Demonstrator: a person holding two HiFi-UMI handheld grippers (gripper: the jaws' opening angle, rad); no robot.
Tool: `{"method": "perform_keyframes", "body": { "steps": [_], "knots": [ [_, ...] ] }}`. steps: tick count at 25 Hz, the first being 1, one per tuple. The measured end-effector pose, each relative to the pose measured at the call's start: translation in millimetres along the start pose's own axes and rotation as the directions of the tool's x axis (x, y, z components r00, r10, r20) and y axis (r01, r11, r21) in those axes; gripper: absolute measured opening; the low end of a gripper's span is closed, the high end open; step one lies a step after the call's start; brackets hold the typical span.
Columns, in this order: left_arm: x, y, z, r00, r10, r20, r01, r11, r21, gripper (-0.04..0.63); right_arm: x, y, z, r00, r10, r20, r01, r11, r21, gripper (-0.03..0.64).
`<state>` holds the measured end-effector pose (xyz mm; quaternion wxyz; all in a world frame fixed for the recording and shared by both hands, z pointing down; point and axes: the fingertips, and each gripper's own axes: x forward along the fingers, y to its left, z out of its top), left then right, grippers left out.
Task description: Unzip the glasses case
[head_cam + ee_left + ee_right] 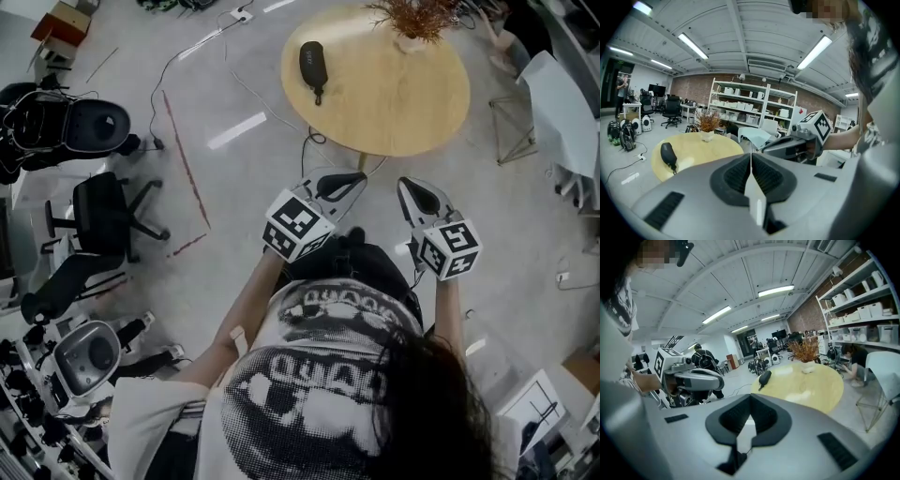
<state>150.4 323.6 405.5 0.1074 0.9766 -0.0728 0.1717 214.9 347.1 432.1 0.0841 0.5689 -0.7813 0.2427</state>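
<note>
Glasses case: a dark, oblong glasses case [313, 64] lies flat on the left part of a round wooden table [403, 108], with a short strap trailing from its near end. Whether its zip is closed cannot be made out.
Table: a potted dried plant [417, 19] stands at the far edge, well apart from the case.
Left gripper: the left gripper [345, 180] is clenched on nothing, jaws pressed together. It hangs over the floor just short of the table's near edge, well apart from the case.
Right gripper: the right gripper [418, 199] is likewise clamped together and empty, near the left one and at about the same height.
Person: a printed T-shirt [319, 375] fills the lower head view, both arms stretched toward the table.
Surroundings: black office chairs [105, 217] at left, a white chair [562, 112] at right, cables [192, 49] across the grey floor and white shelving [750, 105] along a brick wall.
</note>
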Motion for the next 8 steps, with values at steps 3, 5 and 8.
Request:
{"method": "perform_keyframes", "body": {
  "steps": [3,5,8],
  "knots": [
    [6,-6,-3,1.000,-0.010,-0.007,0.010,1.000,0.012,0.015,-4,-4,-2,1.000,0.009,0.000,-0.009,1.000,-0.003,-0.006],
    [9,-9,-4,1.000,-0.016,-0.010,0.016,1.000,0.019,0.015,-5,-6,-4,1.000,0.014,-0.002,-0.014,1.000,-0.010,-0.006],
    [13,-12,-5,1.000,-0.026,-0.008,0.026,0.999,0.025,0.015,-5,-8,-5,1.000,0.025,-0.009,-0.025,1.000,-0.018,-0.006]
  ]
}}
